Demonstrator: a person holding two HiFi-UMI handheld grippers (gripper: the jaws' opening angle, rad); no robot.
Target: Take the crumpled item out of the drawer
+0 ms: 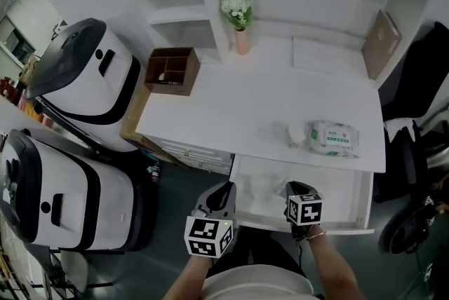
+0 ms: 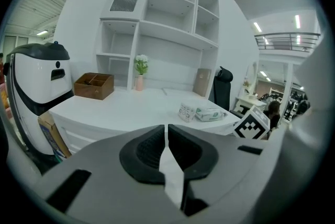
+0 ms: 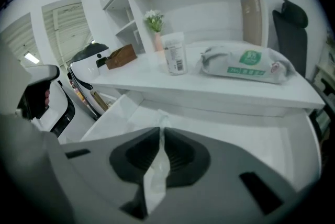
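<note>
Nearest, 2 grippers sit at the front of the 1 open drawer (image 1: 344, 193): L gripper (image 1: 226, 190) is just outside its left front corner and R gripper (image 1: 293, 188) is over the front lip; each has its jaws pressed together, showing only a thin pale slit, w/ nothing I can make out clamped; just past the R tips, inside the drawer toward its left half, lies the 1 crumpled item (image 3: 161, 119), a pale creased sheet w/ a raised fold, apparently untouched; so I'd judge this the approach step, grasp not yet made; next move prob. calls for the R jaws to part, dip in, close on that raised fold & lift it clear of the front lip w/o snagging; L looks spare, maybe to steady the drawer; farther, on the desk (image 1: 245, 102), 1 pack of wipes (image 1: 333, 139) w/ 1 small white container (image 1: 291, 134) just beside it; beyond those, 1 wooden box (image 1: 172, 71), 1 vase of flowers (image 1: 240, 36), 1 brown book (image 1: 381, 43) leaning at the back right; off the desk's left side, 2 big white-and-black machines (image 1: 84, 74).
</note>
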